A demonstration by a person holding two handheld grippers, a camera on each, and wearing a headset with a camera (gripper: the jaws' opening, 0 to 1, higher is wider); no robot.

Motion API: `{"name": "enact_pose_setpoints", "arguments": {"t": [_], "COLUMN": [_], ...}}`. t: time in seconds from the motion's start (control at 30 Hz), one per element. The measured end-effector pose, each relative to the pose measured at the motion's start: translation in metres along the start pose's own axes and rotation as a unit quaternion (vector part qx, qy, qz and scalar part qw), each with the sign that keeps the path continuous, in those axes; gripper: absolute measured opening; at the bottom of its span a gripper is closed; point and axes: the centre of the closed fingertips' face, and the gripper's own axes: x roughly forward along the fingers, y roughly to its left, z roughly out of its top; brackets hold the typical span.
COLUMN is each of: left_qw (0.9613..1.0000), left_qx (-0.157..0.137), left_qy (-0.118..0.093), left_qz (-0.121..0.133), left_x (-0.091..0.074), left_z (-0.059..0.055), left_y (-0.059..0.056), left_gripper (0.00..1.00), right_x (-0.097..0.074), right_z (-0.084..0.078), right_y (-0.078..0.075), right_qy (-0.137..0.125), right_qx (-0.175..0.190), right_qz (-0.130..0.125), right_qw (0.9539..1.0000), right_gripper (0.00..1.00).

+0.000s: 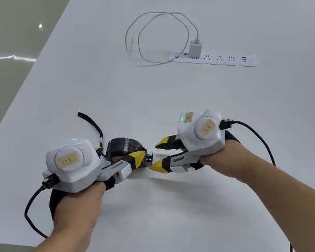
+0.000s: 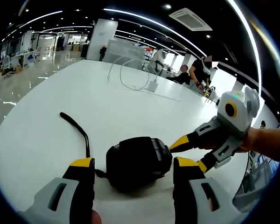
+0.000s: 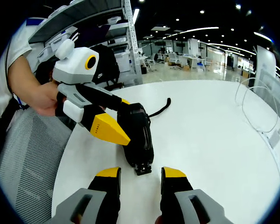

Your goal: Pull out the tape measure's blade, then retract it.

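Note:
A black tape measure [image 1: 123, 147] lies on the white table [image 1: 236, 94], with a black wrist strap [image 1: 92, 125] trailing off behind it. My left gripper [image 1: 119, 155] straddles its body [image 2: 137, 161] and is shut on it, one yellow-tipped finger against each side. My right gripper [image 1: 158, 154] points at it from the right with its jaws open. In the right gripper view the blade's end hook [image 3: 143, 169] sits just ahead of the gap in the right gripper [image 3: 140, 175]. The blade is wound in.
A white power strip [image 1: 215, 58] with a plugged charger and a looped white cable [image 1: 157, 37] lies at the far side of the table. The table's left edge [image 1: 37, 68] drops to a shiny floor. People stand at benches in the background [image 2: 196, 70].

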Motion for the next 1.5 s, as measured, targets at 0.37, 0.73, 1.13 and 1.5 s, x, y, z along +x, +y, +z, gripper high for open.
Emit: {"name": "enact_pose_setpoints", "arguments": {"t": [0.37,0.73,1.13,1.5], "left_qw": [0.9997,0.9975,0.9923,0.9881], "left_qx": [0.017,0.063,0.111,0.139], "left_qy": [0.002,0.001,0.004,0.009], "left_qz": [-0.016,-0.032,-0.055,-0.065], "left_x": [-0.004,-0.019,-0.035,-0.05], "left_z": [0.0,-0.001,-0.003,-0.006], "left_y": [-0.004,0.0,0.0,0.0], "left_gripper": [0.65,0.64,0.66,0.68], "right_x": [-0.008,-0.025,-0.048,-0.067], "right_z": [0.001,-0.001,-0.007,-0.018], "right_y": [0.002,0.006,0.012,0.011], "right_qy": [-0.014,-0.042,-0.056,-0.062], "right_qx": [0.015,0.023,0.032,0.052], "right_qz": [-0.013,-0.045,-0.08,-0.109], "right_qw": [0.9997,0.9978,0.9947,0.9908], "right_gripper": [0.32,0.37,0.4,0.47]}}
